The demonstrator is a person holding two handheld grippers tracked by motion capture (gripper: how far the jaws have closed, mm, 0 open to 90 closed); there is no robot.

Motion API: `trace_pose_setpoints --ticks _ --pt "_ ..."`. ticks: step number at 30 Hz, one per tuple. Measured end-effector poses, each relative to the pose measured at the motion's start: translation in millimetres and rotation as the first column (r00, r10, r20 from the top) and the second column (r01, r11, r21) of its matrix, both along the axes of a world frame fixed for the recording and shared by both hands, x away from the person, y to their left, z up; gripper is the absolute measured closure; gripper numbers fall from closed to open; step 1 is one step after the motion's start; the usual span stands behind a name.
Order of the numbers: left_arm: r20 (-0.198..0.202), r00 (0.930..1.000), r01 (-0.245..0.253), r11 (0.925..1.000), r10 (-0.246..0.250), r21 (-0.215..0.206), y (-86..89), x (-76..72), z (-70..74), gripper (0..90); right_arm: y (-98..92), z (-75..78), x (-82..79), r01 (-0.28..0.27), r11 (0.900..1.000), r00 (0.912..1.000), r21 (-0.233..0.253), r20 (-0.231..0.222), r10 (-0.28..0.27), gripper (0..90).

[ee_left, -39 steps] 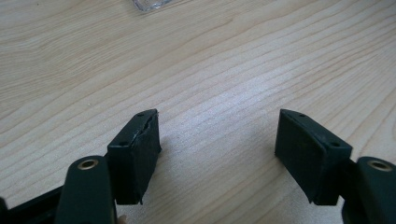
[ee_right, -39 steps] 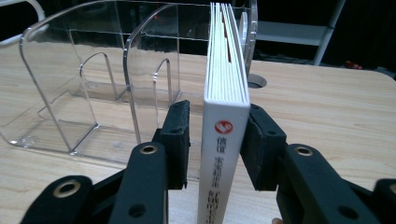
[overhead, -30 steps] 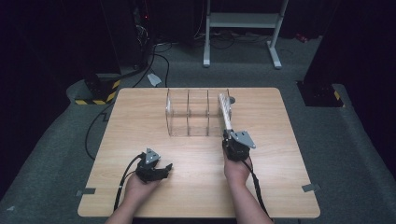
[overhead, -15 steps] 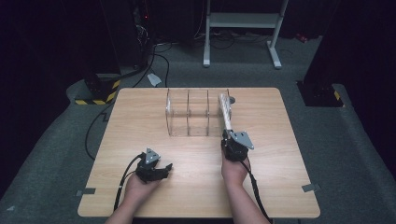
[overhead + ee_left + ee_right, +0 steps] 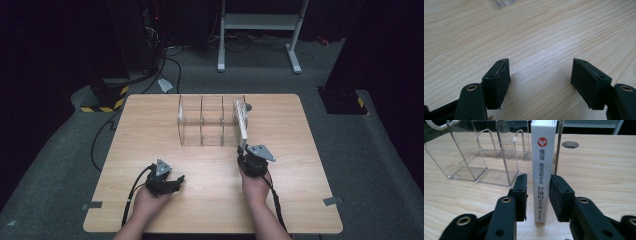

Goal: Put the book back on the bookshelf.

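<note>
A white book [image 5: 542, 170] with a red logo and dark print on its spine stands upright in the right-hand slot of a clear plastic rack [image 5: 486, 157], its spine toward me. My right gripper [image 5: 537, 195] straddles the lower spine; the jaws stand just off it, with a thin gap on the left side. From the high view the book [image 5: 241, 122] sticks out of the rack [image 5: 202, 122] toward the right gripper [image 5: 248, 152]. My left gripper [image 5: 172, 181] rests near the table's front left, and in its own view the left gripper [image 5: 540, 75] is wide open over bare wood.
The wooden table [image 5: 150, 130] has a round cable hole [image 5: 570, 144] behind the rack. The rack's two other slots hold nothing. Cables and a yellow-black striped block [image 5: 102, 105] lie on the grey floor at the far left; a white stand [image 5: 257, 22] is beyond the table.
The right hand and gripper have shifted very slightly toward the front edge. The book, the rack and the left gripper have stayed where they were.
</note>
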State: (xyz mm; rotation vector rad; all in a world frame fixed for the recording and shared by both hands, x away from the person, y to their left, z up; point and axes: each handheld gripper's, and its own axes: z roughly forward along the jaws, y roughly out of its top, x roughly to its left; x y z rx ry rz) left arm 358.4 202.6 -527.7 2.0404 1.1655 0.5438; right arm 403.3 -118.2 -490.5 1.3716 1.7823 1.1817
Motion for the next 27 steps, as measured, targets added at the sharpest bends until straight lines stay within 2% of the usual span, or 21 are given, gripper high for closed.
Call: trace_pose_setpoints --ticks 6,8,16,27 --pt "-0.003 1.0000 0.003 1.0000 -0.003 0.000 0.4 0.3 0.1 31.5 -2.2 -1.0 2.3 -0.032 0.999 0.9992 0.001 -0.022 0.032 71.1" --pt "-0.002 1.0000 0.005 1.0000 -0.005 0.002 0.5 0.7 0.2 31.5 -3.0 -1.3 3.2 -0.031 0.999 0.9990 0.018 -0.031 0.032 71.6" --pt "-0.003 1.0000 0.005 1.0000 -0.005 0.002 -0.1 1.2 0.2 31.5 -5.3 -1.5 5.2 -0.010 0.998 0.9989 0.061 -0.046 0.012 72.3" --pt "-0.003 1.0000 0.006 1.0000 -0.006 0.001 -0.1 1.1 0.2 31.7 -0.5 -1.5 8.3 0.025 0.997 0.9986 0.071 -0.049 -0.022 72.4"
